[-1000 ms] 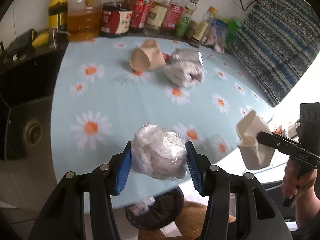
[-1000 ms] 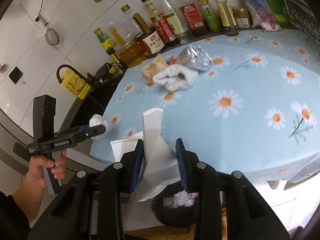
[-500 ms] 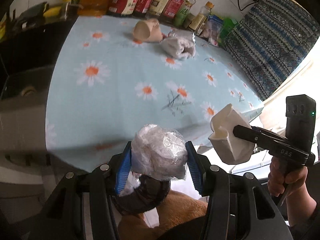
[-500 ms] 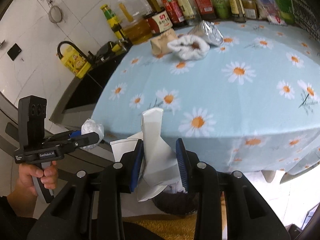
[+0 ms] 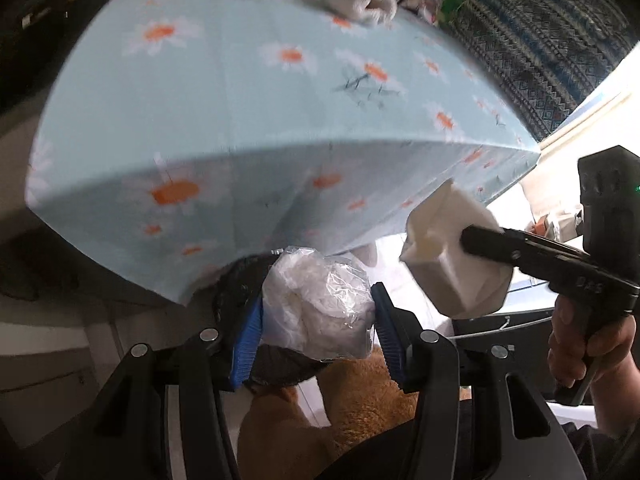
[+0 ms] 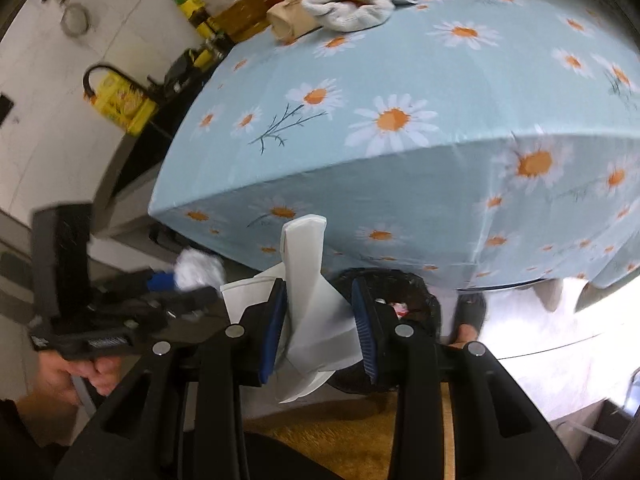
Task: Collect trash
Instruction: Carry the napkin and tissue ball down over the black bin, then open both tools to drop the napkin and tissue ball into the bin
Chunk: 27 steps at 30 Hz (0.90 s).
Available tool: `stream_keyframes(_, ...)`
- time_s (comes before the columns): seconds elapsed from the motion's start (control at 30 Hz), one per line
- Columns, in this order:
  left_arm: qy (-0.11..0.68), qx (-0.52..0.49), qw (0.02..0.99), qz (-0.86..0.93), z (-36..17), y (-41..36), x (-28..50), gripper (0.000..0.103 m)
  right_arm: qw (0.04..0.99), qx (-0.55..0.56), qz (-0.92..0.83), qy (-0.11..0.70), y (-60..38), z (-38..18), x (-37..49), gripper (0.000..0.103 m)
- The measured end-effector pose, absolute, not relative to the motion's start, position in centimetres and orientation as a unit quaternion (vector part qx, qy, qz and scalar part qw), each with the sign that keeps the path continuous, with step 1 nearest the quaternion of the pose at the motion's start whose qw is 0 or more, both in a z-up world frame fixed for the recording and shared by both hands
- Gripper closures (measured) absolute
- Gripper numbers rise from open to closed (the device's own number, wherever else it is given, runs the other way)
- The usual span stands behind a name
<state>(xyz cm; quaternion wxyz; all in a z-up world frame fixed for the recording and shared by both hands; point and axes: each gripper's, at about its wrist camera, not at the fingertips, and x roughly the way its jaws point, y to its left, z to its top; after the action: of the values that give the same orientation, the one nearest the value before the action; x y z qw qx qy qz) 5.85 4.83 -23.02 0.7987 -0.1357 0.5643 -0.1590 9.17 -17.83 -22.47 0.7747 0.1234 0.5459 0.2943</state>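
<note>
The daisy-cloth surface [image 5: 240, 92] now sits higher in view; both tools have dropped below its edge. Left tool [image 5: 318, 320] grips a plastic wad [image 5: 320, 306], right tool [image 6: 320, 320] crumpled paper [image 6: 310, 300], above the black bin [image 6: 404, 284].

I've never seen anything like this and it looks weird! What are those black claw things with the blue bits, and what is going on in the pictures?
They are grabbing tools, not a robot. A person holds one in each hand, and a small camera on each tool looks out along its jaws, so each picture comes from one tool.

The left gripper squeezes a crumpled plastic bag. The right gripper squeezes a squashed white paper cup. Each camera also sees the other tool off to the side.

Both hang over a bin with a black liner, below the table's edge. The table has a blue daisy tablecloth. Far back on it lie a white cloth and a brown paper cup, with bottles behind them.
</note>
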Motion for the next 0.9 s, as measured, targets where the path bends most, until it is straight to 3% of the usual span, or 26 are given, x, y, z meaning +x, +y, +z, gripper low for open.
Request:
stream_keyframes(0.37, 0.589, -0.139, 0.781, -0.156, -25.2, 4.0, 6.3, 0.050, 0.765, 0.136, 0.278, 0.564, -18.8, -23.8, 9.2, 0.067)
stream_keyframes(0.5, 0.592, -0.143, 0.779, -0.146, -25.3, 4.3, 7.0, 0.035, 0.761, 0.141, 0.279, 0.569, -18.5, -24.3, 9.2, 0.067)
stream_keyframes(0.73, 0.585, -0.155, 0.787, -0.124, -24.6, 6.1, 6.8, 0.034, 0.755, 0.141, 0.281, 0.575, -18.4, -24.9, 9.5, 0.066)
stream_keyframes(0.8, 0.587, -0.162, 0.784, -0.119, -24.7, 6.3, 6.7, 0.034, 0.750, 0.139, 0.289, 0.578, -18.0, -25.1, 9.6, 0.061)
stream_keyframes(0.87, 0.589, -0.171, 0.781, -0.117, -24.7, 6.3, 6.7, 0.034, 0.744, 0.137, 0.291, 0.585, -17.6, -25.5, 9.7, 0.047)
stream_keyframes(0.9, 0.590, -0.171, 0.781, -0.116, -24.7, 6.3, 6.7, 0.034, 0.745, 0.137, 0.289, 0.586, -17.5, -25.6, 9.9, 0.046)
